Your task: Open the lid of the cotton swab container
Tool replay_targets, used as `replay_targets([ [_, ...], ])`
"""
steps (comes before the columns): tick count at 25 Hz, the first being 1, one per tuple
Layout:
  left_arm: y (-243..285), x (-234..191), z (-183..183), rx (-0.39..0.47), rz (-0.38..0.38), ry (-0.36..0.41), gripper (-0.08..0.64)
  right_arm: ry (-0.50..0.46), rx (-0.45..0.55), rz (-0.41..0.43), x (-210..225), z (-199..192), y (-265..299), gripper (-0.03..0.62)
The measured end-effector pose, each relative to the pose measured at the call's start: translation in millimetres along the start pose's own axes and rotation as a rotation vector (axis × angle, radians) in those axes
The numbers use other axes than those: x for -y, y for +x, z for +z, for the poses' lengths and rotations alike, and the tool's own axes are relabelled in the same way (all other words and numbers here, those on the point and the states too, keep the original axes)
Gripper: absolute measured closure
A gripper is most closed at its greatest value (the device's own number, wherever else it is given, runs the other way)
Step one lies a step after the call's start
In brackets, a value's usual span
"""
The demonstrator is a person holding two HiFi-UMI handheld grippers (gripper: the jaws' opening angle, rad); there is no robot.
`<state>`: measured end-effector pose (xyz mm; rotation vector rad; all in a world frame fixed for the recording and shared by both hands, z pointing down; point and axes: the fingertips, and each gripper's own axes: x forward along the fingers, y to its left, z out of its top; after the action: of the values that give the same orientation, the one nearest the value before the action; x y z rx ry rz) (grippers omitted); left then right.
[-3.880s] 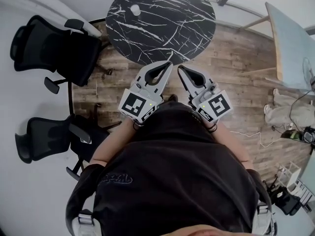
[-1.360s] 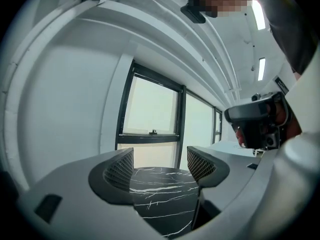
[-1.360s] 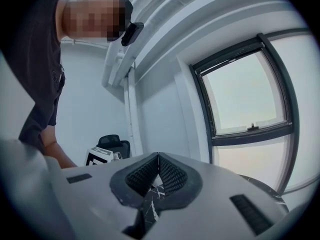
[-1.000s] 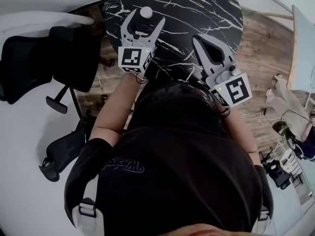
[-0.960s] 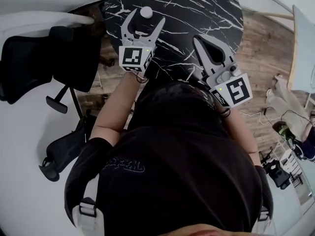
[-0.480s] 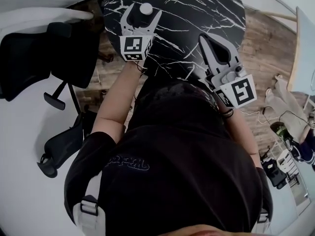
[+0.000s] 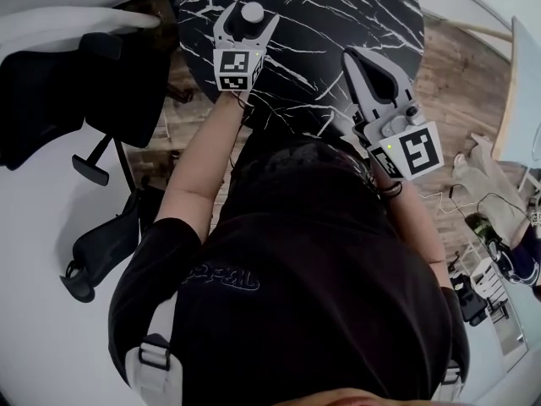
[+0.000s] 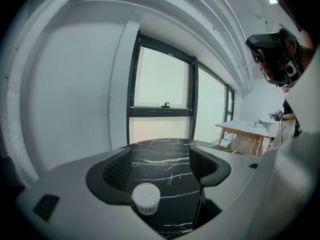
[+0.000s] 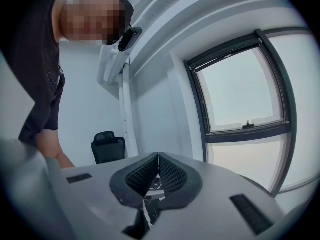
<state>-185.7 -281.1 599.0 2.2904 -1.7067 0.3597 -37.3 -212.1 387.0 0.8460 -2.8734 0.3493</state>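
The cotton swab container point(image 8: 146, 198) stands upright, lid up, on the counter point(image 7: 338, 7) between the left gripper's point(image 8: 161, 165) open jaws, nearer the left one and apparently untouched, while the right gripper point(image 7: 350, 55), jaws closed and empty, hangs well apart.

We have carried our left tongs point(image 7: 246, 22) from beside our body out over the table point(image 7: 338, 7) and lowered them, so the cotton swab container point(image 7: 252, 12) now sits deeper between their spread jaws; our right tongs point(image 7: 350, 54) have come forward over the table's near edge
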Motion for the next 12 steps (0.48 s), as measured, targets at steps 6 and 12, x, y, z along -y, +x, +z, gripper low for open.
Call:
replay_targets([
  [6, 11.2, -4.8, -26.6, -0.049, -0.004, 0.009, 0.195, 0.008, 0.005, -0.006, 12.5, 1.6, 10.6, 0.571],
  [12, 22.7, -10.5, -58.1, -0.106, -0.008, 0.003, 0.186, 0.006, 0.021, 0.005, 15.0, 9.3, 21.2, 0.571],
])
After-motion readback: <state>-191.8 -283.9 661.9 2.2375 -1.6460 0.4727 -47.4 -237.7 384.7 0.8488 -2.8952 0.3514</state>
